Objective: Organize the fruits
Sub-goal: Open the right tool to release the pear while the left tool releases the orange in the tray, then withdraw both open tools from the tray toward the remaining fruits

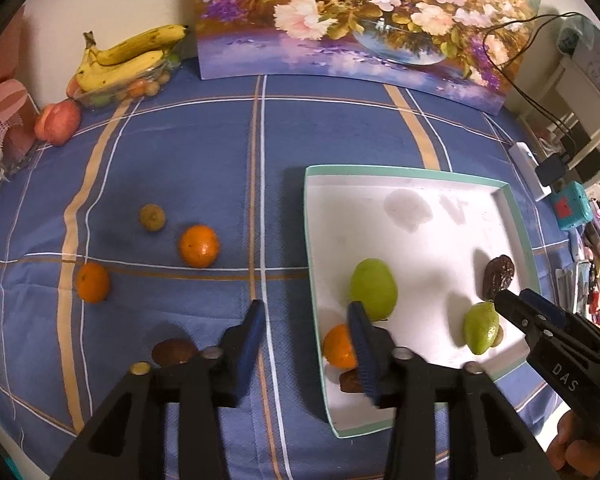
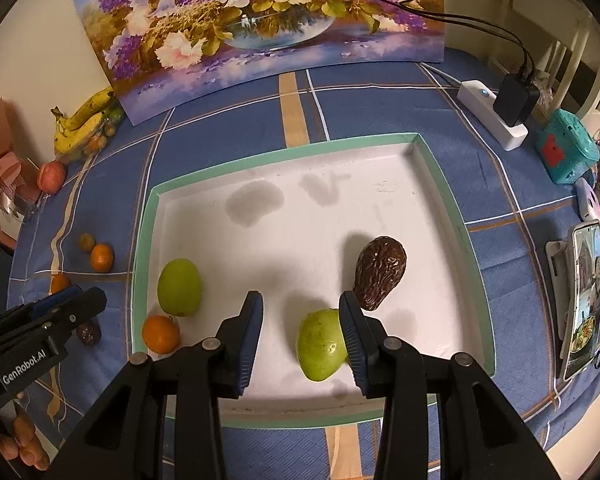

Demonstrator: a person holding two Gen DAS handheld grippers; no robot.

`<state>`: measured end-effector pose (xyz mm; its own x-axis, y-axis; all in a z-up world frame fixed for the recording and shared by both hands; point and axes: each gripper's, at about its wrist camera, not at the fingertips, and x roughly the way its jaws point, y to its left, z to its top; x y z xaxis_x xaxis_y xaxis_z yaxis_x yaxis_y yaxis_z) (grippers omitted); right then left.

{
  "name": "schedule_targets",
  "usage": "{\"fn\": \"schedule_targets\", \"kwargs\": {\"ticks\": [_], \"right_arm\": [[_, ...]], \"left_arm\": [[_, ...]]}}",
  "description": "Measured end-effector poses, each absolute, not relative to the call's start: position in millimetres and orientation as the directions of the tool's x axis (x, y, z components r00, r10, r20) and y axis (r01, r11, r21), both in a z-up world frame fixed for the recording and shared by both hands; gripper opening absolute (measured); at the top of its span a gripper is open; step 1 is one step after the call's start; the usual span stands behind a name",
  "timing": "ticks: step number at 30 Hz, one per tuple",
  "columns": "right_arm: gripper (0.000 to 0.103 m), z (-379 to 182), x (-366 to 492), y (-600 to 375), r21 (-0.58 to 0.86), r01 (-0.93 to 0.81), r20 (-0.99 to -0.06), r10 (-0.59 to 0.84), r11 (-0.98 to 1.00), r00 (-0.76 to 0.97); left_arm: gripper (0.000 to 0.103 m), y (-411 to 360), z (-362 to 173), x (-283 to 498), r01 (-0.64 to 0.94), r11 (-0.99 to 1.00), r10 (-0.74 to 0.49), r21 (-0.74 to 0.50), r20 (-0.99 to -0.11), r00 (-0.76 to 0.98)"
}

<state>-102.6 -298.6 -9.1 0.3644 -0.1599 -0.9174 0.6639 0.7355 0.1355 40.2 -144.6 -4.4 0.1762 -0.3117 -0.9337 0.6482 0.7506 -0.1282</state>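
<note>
A white tray with a teal rim [image 1: 404,172] [image 2: 284,152] holds a round green fruit [image 1: 374,288] [image 2: 179,287], a green pear-shaped fruit [image 1: 480,328] [image 2: 320,344], a wrinkled brown fruit [image 1: 499,276] [image 2: 380,274] and an orange [image 1: 336,346] [image 2: 160,334]. On the cloth lie two oranges [image 1: 199,246] [image 1: 93,282], a small yellowish fruit [image 1: 152,217] and a brown fruit [image 1: 174,352]. My left gripper [image 1: 306,320] [image 2: 96,298] hangs open over the tray's left rim, holding nothing. My right gripper [image 2: 302,312] [image 1: 512,304] is open above the tray, the pear-shaped fruit just beside its right finger.
Bananas on a clear container [image 1: 132,56] and a red fruit [image 1: 58,122] sit at the back left. A flower painting [image 1: 360,20] leans on the wall. A power strip [image 2: 492,120], a teal toy [image 2: 564,152] and a phone [image 2: 584,300] line the right edge.
</note>
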Motion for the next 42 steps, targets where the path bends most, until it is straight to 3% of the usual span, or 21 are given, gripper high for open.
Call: {"fn": "schedule_targets", "kwargs": {"ticks": [3, 5, 6, 9, 12, 21, 23, 42], "right_arm": [[0.043, -11, -102, -298, 0.131, 0.663, -0.92, -0.16, 0.737, 0.358], [0.064, -12, -101, -298, 0.118, 0.666, -0.923, -0.167, 0.737, 0.347], [0.065, -13, -100, -298, 0.111, 0.666, -0.924, -0.171, 0.737, 0.343], [0.067, -16, -100, -297, 0.108, 0.662, -0.927, -0.166, 0.742, 0.337], [0.078, -17, -98, -296, 0.089, 0.66, -0.928, -0.179, 0.746, 0.327], [0.087, -15, -101, -294, 0.1, 0.656, -0.912, -0.195, 0.748, 0.361], [0.096, -13, -101, -294, 0.105, 0.656, -0.904, -0.203, 0.748, 0.376], [0.097, -12, -92, -279, 0.14, 0.598, -0.869, -0.192, 0.789, 0.456]], "left_arm": [[0.08, -142, -7, 44, 0.63, 0.771, -0.283, -0.097, -0.938, 0.202], [0.087, -140, -9, 46, 0.62, 0.782, -0.255, -0.066, -0.941, 0.221], [0.091, -139, -10, 47, 0.616, 0.786, -0.245, -0.054, -0.942, 0.23], [0.096, -134, -14, 51, 0.601, 0.798, -0.231, -0.043, -0.943, 0.239], [0.102, -130, -15, 54, 0.589, 0.808, -0.221, -0.031, -0.942, 0.252], [0.103, -127, -13, 56, 0.596, 0.803, -0.212, 0.008, -0.931, 0.298], [0.103, -126, -12, 57, 0.597, 0.802, -0.213, 0.012, -0.928, 0.305], [0.103, -101, -4, 77, 0.564, 0.825, -0.285, -0.045, -0.894, 0.345]]}}
